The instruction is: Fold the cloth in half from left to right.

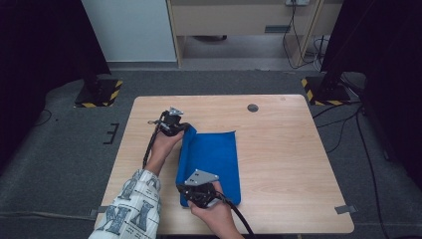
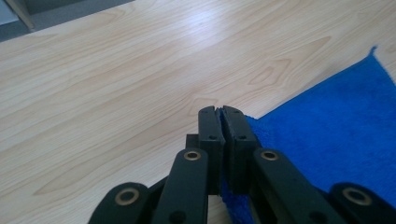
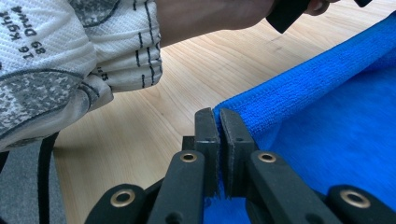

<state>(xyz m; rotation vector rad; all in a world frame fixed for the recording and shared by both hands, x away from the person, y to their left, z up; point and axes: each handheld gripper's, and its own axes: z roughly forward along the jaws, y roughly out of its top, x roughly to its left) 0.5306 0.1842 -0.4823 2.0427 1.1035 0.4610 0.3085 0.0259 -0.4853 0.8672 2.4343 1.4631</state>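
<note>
1. Far left of the blue cloth, a person's patterned white sleeve comes in over the near edge of the pale wooden surface.
2. Left gripper sits at the cloth's far left corner, black body under a grey three-cornered plate. In the left gripper view its jaws are pressed together, pinching the cloth's edge between the pads.
3. There's the blue terry cloth, a folded rectangle lying near the middle of the surface, its left side rolled into a thick fold that lifts off the wood.
4. Right gripper is at the cloth's near left corner. In the right gripper view its jaws are clamped nearly tight on the blue edge, with the rolled fold running away beyond them.
5. Beyond the cloth to the right, a small round dark grommet sits in the wood near the far edge.
</note>
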